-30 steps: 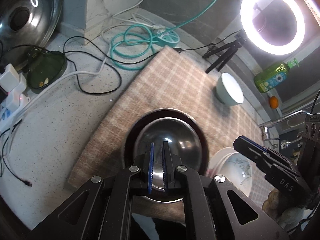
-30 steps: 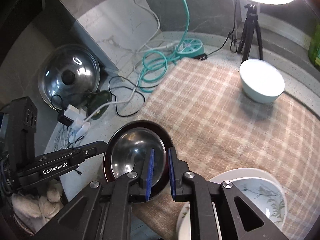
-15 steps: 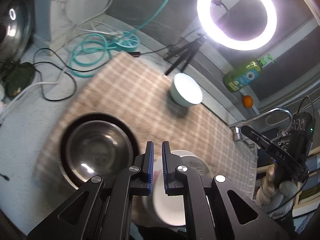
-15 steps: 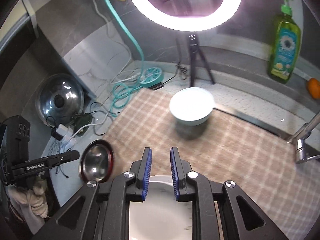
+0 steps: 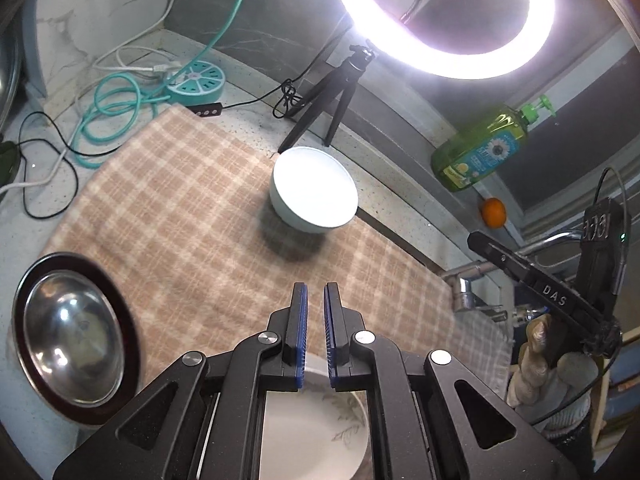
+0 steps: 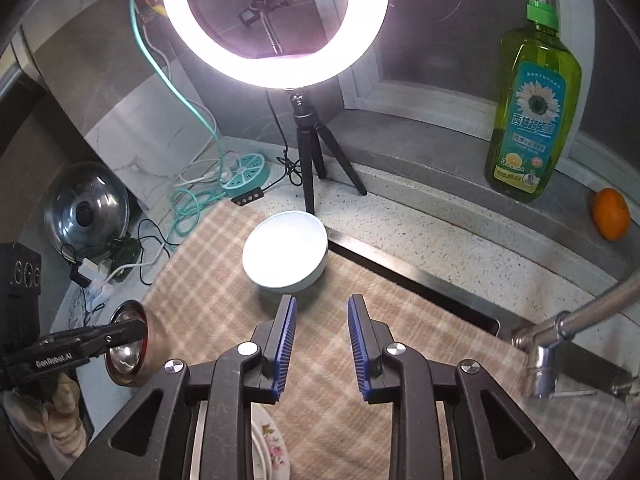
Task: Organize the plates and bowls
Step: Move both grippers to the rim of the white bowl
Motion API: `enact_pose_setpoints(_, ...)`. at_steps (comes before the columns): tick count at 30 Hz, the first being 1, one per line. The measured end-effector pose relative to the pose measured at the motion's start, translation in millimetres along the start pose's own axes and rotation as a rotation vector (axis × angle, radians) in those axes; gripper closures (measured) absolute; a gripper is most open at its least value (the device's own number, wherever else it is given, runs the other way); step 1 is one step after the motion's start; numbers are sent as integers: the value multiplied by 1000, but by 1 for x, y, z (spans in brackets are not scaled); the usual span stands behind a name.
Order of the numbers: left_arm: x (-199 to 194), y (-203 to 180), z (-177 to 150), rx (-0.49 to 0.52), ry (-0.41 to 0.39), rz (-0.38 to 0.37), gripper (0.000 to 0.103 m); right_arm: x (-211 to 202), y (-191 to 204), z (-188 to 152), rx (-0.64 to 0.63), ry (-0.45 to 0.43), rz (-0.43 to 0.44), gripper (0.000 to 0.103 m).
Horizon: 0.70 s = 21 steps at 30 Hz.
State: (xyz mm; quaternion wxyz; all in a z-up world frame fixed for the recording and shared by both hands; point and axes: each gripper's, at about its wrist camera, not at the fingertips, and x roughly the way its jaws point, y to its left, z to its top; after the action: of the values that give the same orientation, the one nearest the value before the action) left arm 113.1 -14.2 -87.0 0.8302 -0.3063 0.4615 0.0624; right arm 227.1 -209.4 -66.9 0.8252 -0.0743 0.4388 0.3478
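Note:
A pale blue bowl (image 5: 314, 192) stands on the checked cloth (image 5: 192, 216) near the tripod; it also shows in the right wrist view (image 6: 285, 256). A steel bowl (image 5: 70, 344) sits inside a dark-rimmed plate (image 5: 128, 340) at the cloth's left edge. A white floral plate (image 5: 316, 428) lies under my left gripper (image 5: 314, 336), which is nearly shut and empty. My right gripper (image 6: 320, 344) is open and empty, just short of the blue bowl, with a floral plate edge (image 6: 268, 444) beneath it.
A ring light on a black tripod (image 6: 308, 152) stands behind the blue bowl. A green soap bottle (image 6: 532, 108) and an orange (image 6: 610, 214) sit on the ledge. A tap (image 6: 560, 340) is at right. Cables and a teal power strip (image 5: 196, 86) lie at back left.
Both grippers have swung away from the steel bowl toward the blue bowl. The right gripper's fingers have opened wider. The left gripper stays nearly shut.

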Motion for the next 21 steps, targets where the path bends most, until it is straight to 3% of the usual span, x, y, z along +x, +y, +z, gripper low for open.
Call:
enact_pose_setpoints(7,32,-21,12,45,-22,139,95,35,-12,17,-39,22,32,75)
enact_pose_setpoints(21,68,-18,35,-8,0,196,94,95,-26,36,-32,83,75,75)
